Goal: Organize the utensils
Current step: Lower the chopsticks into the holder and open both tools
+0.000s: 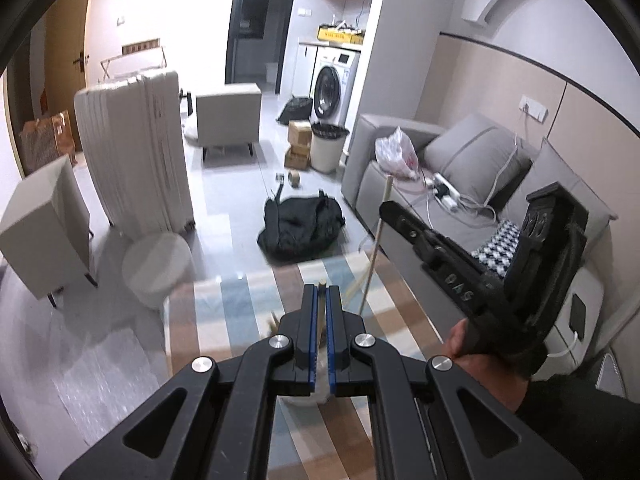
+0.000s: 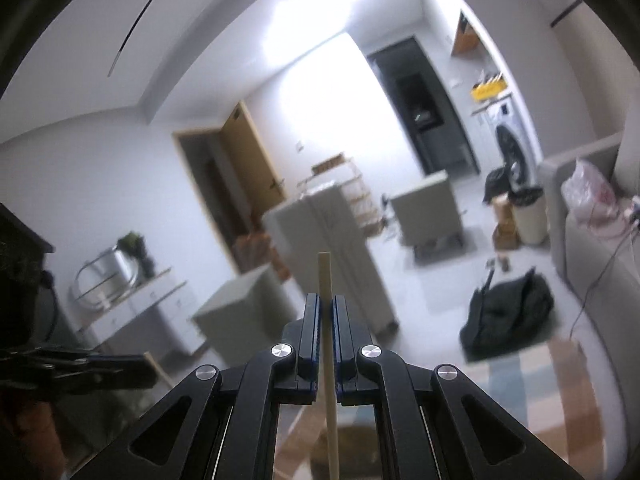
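Two black claws with blue-edged pads. Right gripper (image 2: pixel 326 312): pads clenched on a slim, pale wooden chopstick (image 2: pixel 327 320), straight, square-tipped, its end rising past the fingertips. Left gripper (image 1: pixel 322 300): pads nearly together, pinching a second wooden stick (image 1: pixel 321 282) whose tip barely shows between them. Beneath both: striped tablecloth (image 1: pixel 224 320), matte, blue, tan and white, under a glossy clear sheet.

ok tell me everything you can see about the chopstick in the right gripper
The chopstick is a thin, straight, pale stick that looks like light wood or bamboo, with a squared-off top end. It stands nearly upright, pinched between the blue pads of the right gripper, its tip poking above them and its lower length running down out of view. Only the gripper visibly touches it.
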{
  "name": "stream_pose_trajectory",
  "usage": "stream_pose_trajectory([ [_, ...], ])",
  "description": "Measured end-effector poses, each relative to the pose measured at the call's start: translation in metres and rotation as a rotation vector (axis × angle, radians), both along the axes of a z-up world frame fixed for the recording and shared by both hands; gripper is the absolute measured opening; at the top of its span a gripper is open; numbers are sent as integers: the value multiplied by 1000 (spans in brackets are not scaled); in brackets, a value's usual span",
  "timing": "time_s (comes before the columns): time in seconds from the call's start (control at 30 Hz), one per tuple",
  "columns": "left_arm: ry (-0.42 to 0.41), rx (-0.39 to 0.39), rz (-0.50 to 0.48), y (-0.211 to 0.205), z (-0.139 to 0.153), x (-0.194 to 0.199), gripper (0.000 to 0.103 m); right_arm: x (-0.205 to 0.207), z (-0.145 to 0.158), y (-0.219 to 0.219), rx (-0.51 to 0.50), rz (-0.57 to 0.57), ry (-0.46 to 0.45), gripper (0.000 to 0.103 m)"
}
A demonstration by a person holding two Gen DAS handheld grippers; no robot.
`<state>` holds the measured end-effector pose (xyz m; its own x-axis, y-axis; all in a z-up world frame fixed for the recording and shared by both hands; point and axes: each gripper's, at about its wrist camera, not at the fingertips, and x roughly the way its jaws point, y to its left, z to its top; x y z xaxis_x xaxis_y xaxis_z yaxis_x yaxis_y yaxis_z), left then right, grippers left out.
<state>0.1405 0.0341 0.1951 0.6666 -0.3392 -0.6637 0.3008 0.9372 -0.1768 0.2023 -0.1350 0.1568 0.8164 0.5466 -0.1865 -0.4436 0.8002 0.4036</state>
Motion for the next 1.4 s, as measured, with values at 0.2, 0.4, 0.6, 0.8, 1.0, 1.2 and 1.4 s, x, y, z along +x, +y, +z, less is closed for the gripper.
stream_pose_trajectory([
  [0.2,-39,40,-21,-5,-6,26,0,33,-14,20,7,-81,-13,4],
  [0.4,12,27,-38,1,-33,40,0,40,-42,29,-13,-138,-8,5],
  [0.6,68,0,-38,5,-57,48,0,39,-53,32,-59,-166,-32,5],
  [0.8,91,8,-39,2,-61,49,0,35,-65,42,-123,-156,-47,4],
  [1.0,121,1,-30,5,-68,43,0,27,-79,48,-167,-135,5,4],
  [1.2,158,0,-30,2,-79,43,0,11,-90,45,-272,-112,40,4],
  [1.4,210,26,-54,-12,-95,41,0,-2,-104,43,-361,-18,122,0],
])
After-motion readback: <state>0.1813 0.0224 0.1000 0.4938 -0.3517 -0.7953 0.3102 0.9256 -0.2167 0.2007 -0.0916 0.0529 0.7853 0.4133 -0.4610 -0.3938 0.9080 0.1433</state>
